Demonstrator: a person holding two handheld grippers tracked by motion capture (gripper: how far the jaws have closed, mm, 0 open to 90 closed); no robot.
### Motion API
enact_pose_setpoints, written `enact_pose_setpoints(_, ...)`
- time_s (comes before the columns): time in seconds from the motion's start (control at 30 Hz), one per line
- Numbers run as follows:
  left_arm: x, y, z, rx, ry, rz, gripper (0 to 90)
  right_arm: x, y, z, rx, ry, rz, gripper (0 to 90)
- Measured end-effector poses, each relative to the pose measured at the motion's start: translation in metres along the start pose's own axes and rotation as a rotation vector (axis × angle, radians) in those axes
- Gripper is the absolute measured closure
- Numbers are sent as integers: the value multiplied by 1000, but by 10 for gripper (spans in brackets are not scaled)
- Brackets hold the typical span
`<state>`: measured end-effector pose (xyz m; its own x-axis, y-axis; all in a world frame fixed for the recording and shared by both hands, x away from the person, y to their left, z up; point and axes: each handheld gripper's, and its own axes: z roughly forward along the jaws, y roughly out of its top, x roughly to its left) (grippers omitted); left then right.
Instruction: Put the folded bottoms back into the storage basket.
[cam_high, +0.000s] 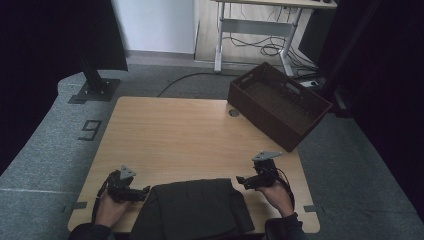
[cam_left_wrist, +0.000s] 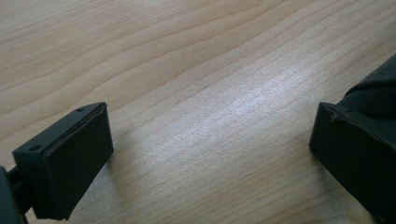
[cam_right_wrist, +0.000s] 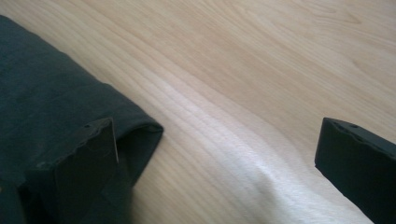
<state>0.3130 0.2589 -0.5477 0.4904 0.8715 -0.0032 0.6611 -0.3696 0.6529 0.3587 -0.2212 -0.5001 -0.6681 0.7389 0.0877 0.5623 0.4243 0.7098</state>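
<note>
At the near edge of the table (cam_high: 200, 135), between the person's two hands, lies a dark folded garment (cam_high: 195, 207), roughly square, its near part running off the table's edge toward the person; the left gripper (cam_high: 141, 192) sits just beside the garment's left border, jaws spread wide with bare wood between them, one jaw close against the cloth in the left gripper view; the right gripper (cam_high: 243, 181) stands at the garment's far right corner, jaws likewise wide apart, and in the right gripper view one jaw rests over the cloth's rolled edge while the other stands clear over the wood; neither grips anything; the step in hand looks like the approach to take hold of the cloth at both sides, either to fold it again or to lift it; the next move calls for each gripper to slide one jaw under the edge and close on all layers together, lest the fold slip open; farther off, at the far right corner, a brown basket (cam_high: 250, 102) waits empty, tilted over the table's edge, a likely destination.
</note>
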Motion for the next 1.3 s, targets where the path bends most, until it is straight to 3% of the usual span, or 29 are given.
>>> enact_pose_setpoints(0.33, -1, -1, 0, -5, 5, -5, 0, -20, 7, -2, 4, -35, 10, 0)
enact_pose_setpoints(0.83, -2, 0, 1, -7, 12, -14, 0, -54, 18, -18, -40, -111, 38, 0)
enact_pose_setpoints(1.3, -3, 0, 1, -7, 13, -14, 0, -76, 33, -34, -60, -162, 61, 0)
